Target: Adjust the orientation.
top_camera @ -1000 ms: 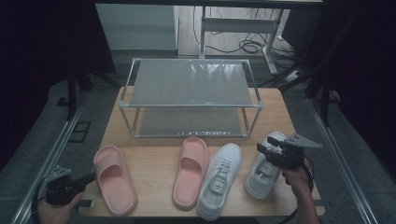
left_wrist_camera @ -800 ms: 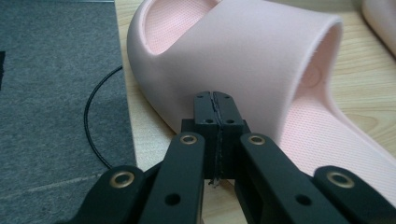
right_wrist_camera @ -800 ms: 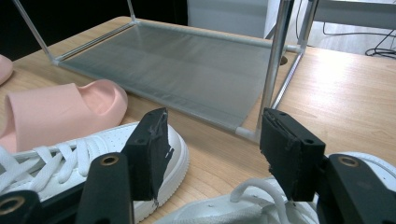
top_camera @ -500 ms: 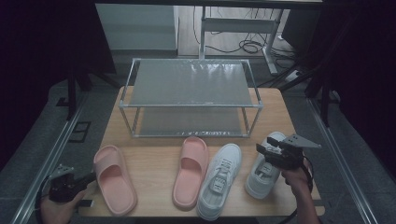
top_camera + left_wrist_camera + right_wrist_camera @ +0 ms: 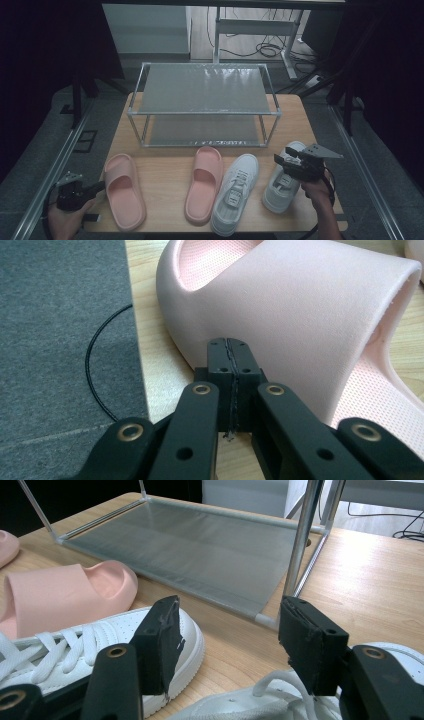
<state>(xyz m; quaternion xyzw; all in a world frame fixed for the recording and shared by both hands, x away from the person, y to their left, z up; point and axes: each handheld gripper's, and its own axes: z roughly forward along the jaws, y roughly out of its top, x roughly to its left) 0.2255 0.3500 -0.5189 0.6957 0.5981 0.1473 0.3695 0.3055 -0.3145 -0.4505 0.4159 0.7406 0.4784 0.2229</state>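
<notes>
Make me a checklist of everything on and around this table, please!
Surface: wooden table, bare wood between the shoes.
Job's things: two pink slippers, one at the left and one in the middle; two white sneakers, one beside the middle slipper and one at the right; a metal shoe rack with two shelves, nothing on them.
Clutter: nothing seen.
Grippers: left gripper shut, holding nothing, its tip close to the left slipper's side; right gripper open, over the right sneaker.
Cables: a thin black cable on the grey floor beside the table; more cables on the floor behind.
Surroundings: dark curtains, a desk frame at the back.
</notes>
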